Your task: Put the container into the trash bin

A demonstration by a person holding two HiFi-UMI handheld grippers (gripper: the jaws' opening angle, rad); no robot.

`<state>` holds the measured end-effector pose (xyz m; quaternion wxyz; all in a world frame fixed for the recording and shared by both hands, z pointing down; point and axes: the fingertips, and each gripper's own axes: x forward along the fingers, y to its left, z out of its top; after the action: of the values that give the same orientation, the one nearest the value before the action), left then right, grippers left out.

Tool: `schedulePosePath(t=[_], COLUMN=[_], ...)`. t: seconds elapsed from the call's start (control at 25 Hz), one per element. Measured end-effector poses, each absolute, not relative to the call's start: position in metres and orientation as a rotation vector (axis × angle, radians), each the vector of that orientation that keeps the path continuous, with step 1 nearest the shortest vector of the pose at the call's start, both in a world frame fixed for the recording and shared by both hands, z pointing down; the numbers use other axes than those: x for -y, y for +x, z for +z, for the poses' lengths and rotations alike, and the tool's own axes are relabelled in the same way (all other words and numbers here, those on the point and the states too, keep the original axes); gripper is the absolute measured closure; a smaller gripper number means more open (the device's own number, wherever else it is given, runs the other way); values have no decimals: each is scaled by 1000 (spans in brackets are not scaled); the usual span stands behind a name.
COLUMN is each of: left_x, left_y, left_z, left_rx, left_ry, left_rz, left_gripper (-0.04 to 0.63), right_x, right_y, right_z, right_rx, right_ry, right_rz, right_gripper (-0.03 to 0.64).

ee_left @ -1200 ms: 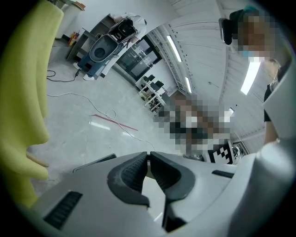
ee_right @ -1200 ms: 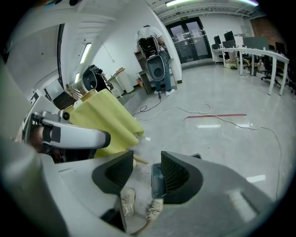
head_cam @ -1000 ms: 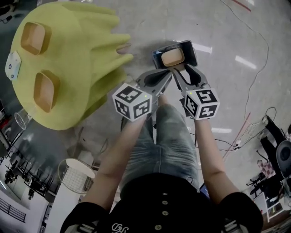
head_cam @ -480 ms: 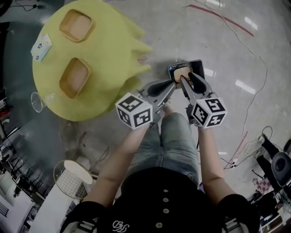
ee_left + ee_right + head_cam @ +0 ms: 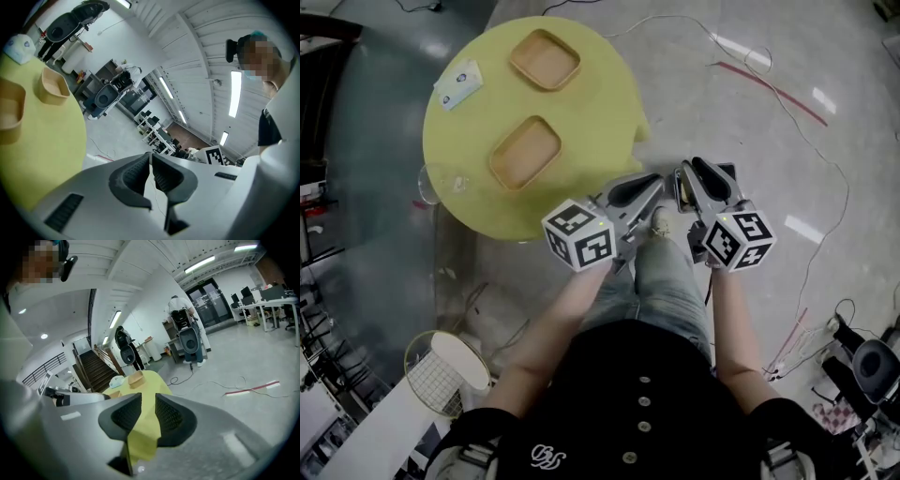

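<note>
the nearer tan shallow square container [image 5: 525, 153] sits on the round yellow table [image 5: 600, 122] at upper left of the head view, probably light and stiff, best pinched by one side wall, while the left gripper [image 5: 151, 164] is closed and empty and the right gripper [image 5: 148, 411] is closing on nothing

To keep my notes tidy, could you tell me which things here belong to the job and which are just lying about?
Job: far tan rectangular container; near tan rectangular container; dark trash bin, partly hidden; round yellow table under the containers.
Lying about: white wire basket; small pale packet; red floor strip; loose cables.
</note>
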<state>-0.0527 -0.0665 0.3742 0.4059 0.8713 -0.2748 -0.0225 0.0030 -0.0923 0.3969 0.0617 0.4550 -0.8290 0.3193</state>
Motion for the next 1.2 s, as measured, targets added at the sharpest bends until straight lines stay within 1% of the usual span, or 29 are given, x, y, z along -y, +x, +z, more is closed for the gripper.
schedulePosePath(t=[0.16,0.28,0.52,0.76,0.96,1.2], left_x=[78,83,92,98,100,102], left_y=[-87,-114,-161,-206,-234,-260], left_z=[349,335,320,310,303,319], left_rx=[726,764,849,937,994,1033], left_ry=[2230,2245,2250,2317,2362,2406], left_rz=[-111,-146,-199,-146,-103,123], left_gripper=[566,566,566,566,566,565], right_x=[98,99,103,102,97,98], right_y=[-39,-68,-111,-148,-175,-201], right_z=[366,346,318,311,309,309], right_rx=[2611,2668,2738,2692,2676,2674], right_ry=[1280,1214,1085,972,925,909], right_rz=[875,825,743,670,690,703], right_gripper=[597,612,612,612,614,614])
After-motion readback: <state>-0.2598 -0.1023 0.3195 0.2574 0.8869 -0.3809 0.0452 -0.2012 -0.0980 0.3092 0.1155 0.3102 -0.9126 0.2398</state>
